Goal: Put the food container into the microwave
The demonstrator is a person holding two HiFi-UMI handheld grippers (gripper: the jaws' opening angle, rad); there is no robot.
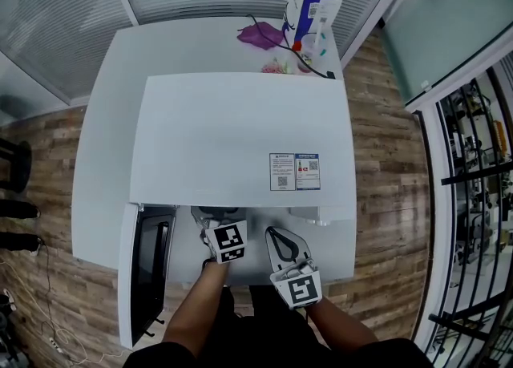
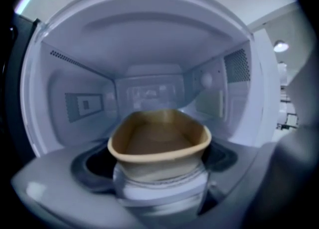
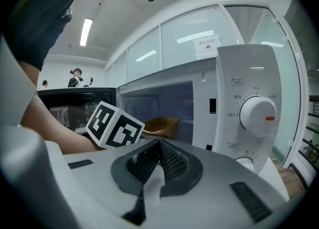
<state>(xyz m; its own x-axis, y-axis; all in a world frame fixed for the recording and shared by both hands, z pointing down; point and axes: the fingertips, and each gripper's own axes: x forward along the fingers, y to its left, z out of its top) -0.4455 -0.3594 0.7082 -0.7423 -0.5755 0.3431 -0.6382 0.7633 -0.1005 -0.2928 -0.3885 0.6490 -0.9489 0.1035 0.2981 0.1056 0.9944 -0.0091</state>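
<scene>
A tan food container (image 2: pixel 159 140) is squeezed between the jaws of my left gripper (image 2: pixel 159 183), which is shut on it. It hangs at the mouth of the white microwave (image 1: pixel 240 134), just over the dark turntable well (image 2: pixel 94 165). In the head view my left gripper (image 1: pixel 216 222) reaches under the microwave's front edge and the container is hidden. My right gripper (image 1: pixel 279 236) stays outside, in front of the microwave, shut with nothing in it. In the right gripper view its jaws (image 3: pixel 159 149) meet, and the container (image 3: pixel 160 124) shows inside the opening.
The microwave door (image 1: pixel 148 270) stands open to the left. The control panel with its dial (image 3: pixel 256 115) is on the right of the opening. A bag (image 1: pixel 309 10), a purple item (image 1: pixel 260 35) and a cable lie on the white table (image 1: pixel 104 158) behind the microwave.
</scene>
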